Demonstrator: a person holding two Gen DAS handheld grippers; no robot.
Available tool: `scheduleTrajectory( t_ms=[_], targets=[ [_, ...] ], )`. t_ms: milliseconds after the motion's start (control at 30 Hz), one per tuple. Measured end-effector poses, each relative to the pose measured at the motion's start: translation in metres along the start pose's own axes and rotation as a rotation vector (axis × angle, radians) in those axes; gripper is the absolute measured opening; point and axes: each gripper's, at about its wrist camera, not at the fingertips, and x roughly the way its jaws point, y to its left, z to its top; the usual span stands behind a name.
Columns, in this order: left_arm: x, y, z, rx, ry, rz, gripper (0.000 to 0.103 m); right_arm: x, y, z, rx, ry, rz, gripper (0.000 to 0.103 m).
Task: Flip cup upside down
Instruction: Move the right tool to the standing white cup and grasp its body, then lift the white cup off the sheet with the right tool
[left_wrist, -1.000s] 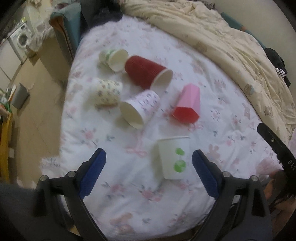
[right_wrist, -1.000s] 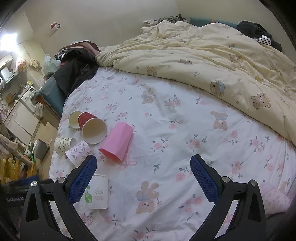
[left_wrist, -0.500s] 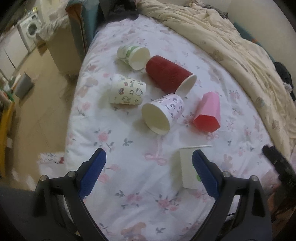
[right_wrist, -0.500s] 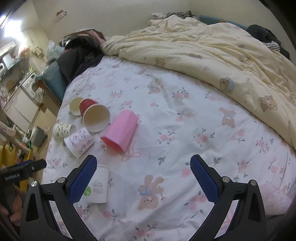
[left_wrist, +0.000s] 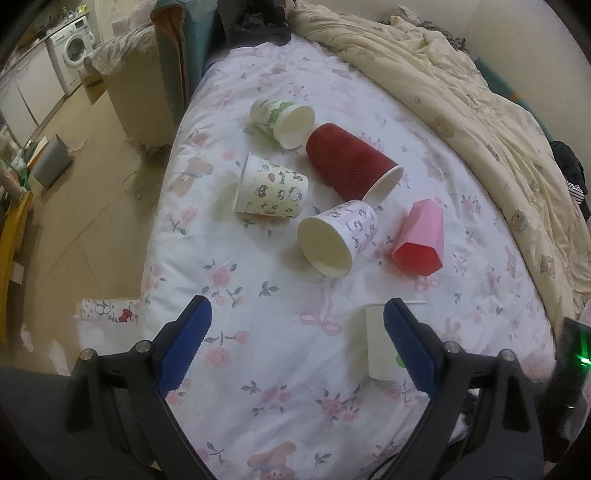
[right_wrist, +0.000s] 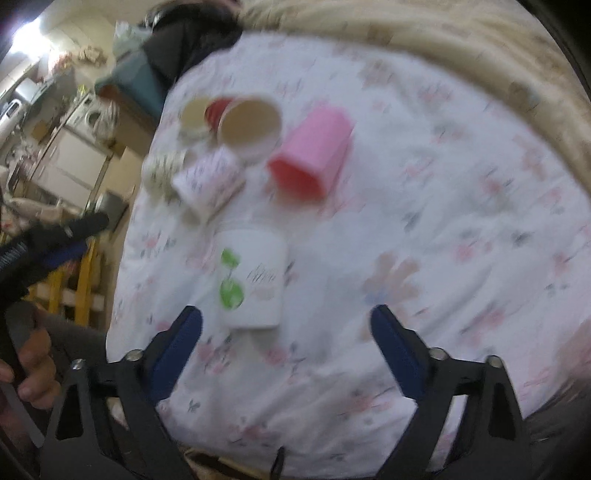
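Several cups lie on their sides on a floral bed sheet (left_wrist: 258, 369): a white cup with green dots (left_wrist: 378, 347) (right_wrist: 253, 277), a pink faceted cup (left_wrist: 421, 236) (right_wrist: 314, 155), a pink-print paper cup (left_wrist: 338, 236) (right_wrist: 207, 181), a dark red cup (left_wrist: 351, 162), a cartoon-print cup (left_wrist: 271, 190) and a green-print cup (left_wrist: 282, 118). My left gripper (left_wrist: 297, 347) is open and empty above the sheet, its right finger just over the green-dot cup. My right gripper (right_wrist: 286, 350) is open and empty, just short of the green-dot cup's base. The right view is blurred.
A cream quilt (left_wrist: 461, 92) is bunched along the right and far side of the bed. The bed's left edge drops to the floor (left_wrist: 74, 229), with a washing machine (left_wrist: 74, 48) and a grey bin (left_wrist: 51, 160) beyond. The left gripper shows in the right view (right_wrist: 55, 236).
Both grippers stayed open. The left view swung left, so the green-dot cup slid under its right finger. The right gripper moved down and left, close to the green-dot cup.
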Motion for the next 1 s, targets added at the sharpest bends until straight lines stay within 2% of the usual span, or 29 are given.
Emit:
scheduleTrajectory(
  t_ms=[100, 300, 400, 600, 633, 667, 800, 1000],
  targets=[
    [0.001, 0.003, 0.0, -0.011, 0.015, 0.0, 0.093, 0.021, 0.004, 0.004, 0.039, 0.049, 0.046, 0.087],
    [-0.001, -0.001, -0.002, 0.006, 0.018, -0.013, 0.093, 0.056, 0.014, 0.017, 0.035, 0.115, 0.028, 0.085],
    [-0.002, 0.0, -0.001, 0.004, -0.003, 0.012, 0.093, 0.067, 0.015, 0.02, 0.025, 0.128, -0.005, 0.085],
    [0.003, 0.002, -0.001, -0.008, 0.015, 0.012, 0.093, 0.075, 0.013, 0.022, 0.007, 0.172, -0.031, 0.071],
    [0.003, 0.002, -0.001, -0.009, 0.013, 0.013, 0.093, 0.076, 0.013, 0.022, 0.002, 0.177, -0.027, 0.064],
    [0.004, 0.002, 0.0, -0.008, 0.011, 0.016, 0.093, 0.076, 0.014, 0.022, -0.006, 0.178, -0.025, 0.059],
    [0.005, 0.001, 0.0, -0.003, 0.01, 0.008, 0.093, 0.066, 0.014, 0.023, -0.023, 0.175, -0.012, 0.059],
    [0.006, -0.001, 0.001, -0.01, 0.015, -0.033, 0.093, 0.011, 0.015, 0.029, -0.089, 0.057, 0.032, 0.059]
  ],
)
